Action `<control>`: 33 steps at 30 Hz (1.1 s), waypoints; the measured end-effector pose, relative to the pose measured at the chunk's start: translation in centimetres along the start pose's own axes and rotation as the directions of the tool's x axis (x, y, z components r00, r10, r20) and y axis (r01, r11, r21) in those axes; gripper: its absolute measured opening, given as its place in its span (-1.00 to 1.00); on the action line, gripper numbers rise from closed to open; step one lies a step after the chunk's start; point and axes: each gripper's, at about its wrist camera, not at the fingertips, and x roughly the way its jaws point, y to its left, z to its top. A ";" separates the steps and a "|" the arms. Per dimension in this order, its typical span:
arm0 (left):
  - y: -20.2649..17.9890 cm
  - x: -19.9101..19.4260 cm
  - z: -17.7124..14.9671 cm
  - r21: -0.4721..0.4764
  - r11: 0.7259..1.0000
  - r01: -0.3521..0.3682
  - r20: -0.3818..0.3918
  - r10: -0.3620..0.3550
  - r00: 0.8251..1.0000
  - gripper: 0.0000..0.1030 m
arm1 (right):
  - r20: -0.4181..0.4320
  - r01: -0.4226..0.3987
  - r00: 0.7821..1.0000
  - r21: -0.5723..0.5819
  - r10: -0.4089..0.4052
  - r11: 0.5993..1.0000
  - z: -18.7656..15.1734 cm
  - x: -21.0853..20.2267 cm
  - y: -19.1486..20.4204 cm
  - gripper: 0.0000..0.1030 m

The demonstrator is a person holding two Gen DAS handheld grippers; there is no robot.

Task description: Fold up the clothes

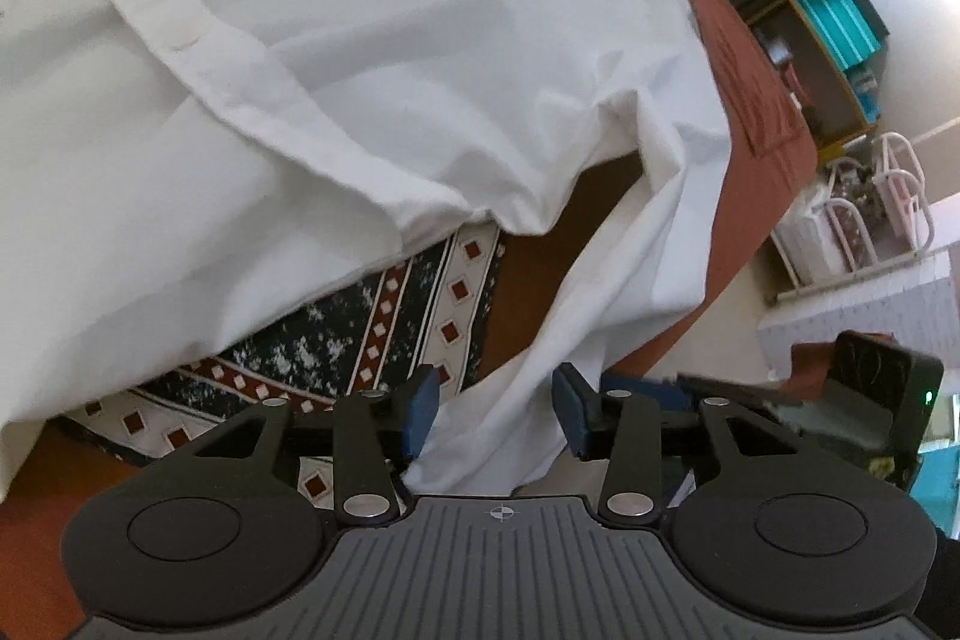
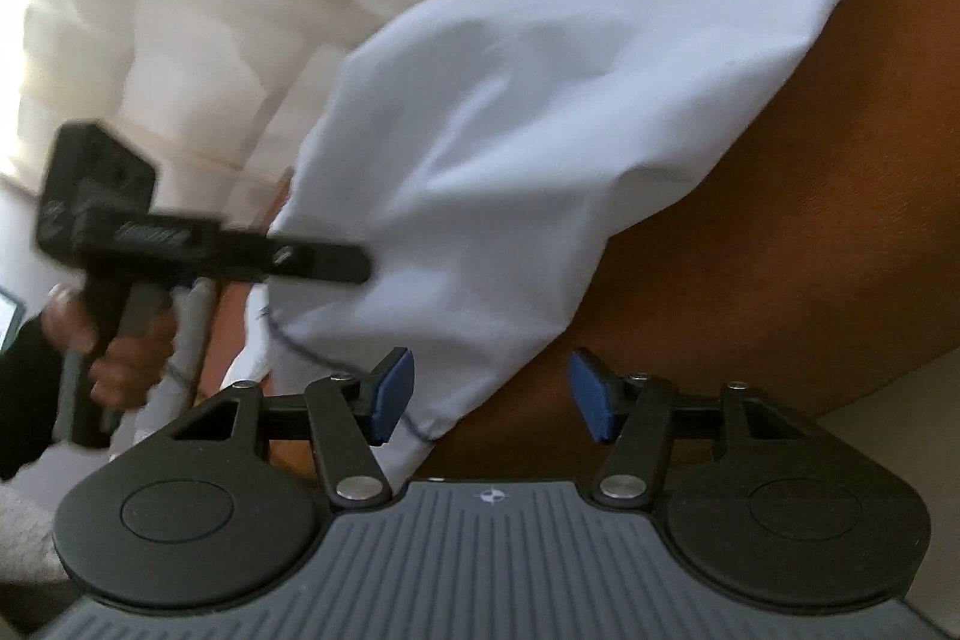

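Observation:
A white button-up shirt (image 1: 336, 58) lies spread over a rust-brown bed cover (image 1: 756, 100). In the left wrist view my left gripper (image 1: 495, 409) is open, its blue pads on either side of a hanging strip of the shirt's cloth (image 1: 510, 418). In the right wrist view my right gripper (image 2: 489, 394) is open, with the shirt's sleeve end (image 2: 432, 370) lying between its fingers. The sleeve (image 2: 540, 100) runs up and right across the brown cover. The left gripper's body (image 2: 180, 244) shows blurred at the left, held in a hand.
A patterned dark, white and red cloth (image 1: 360, 340) lies under the shirt on the bed. Dark shelves with teal boxes (image 1: 834, 16) and a white rack (image 1: 864, 214) stand beyond the bed at the right. A pale wall (image 2: 150, 10) is behind the sleeve.

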 end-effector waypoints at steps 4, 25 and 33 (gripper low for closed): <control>0.6 -0.1 -0.1 -0.029 0.999 0.018 -0.011 -0.018 1.000 -0.81 | 0.025 -0.010 1.000 0.071 0.009 0.997 0.7 0.7 -0.5 -0.99; -6.6 6.2 -7.4 0.086 0.994 0.072 -0.115 -0.062 0.991 -0.79 | 0.021 0.162 0.987 -0.009 -0.162 0.987 -2.5 -12.1 -2.0 -0.97; -5.8 4.1 -8.2 0.084 0.996 0.007 0.008 -0.008 1.000 0.32 | -0.002 0.088 0.996 -0.059 -0.089 0.994 -1.7 -11.7 0.5 -0.98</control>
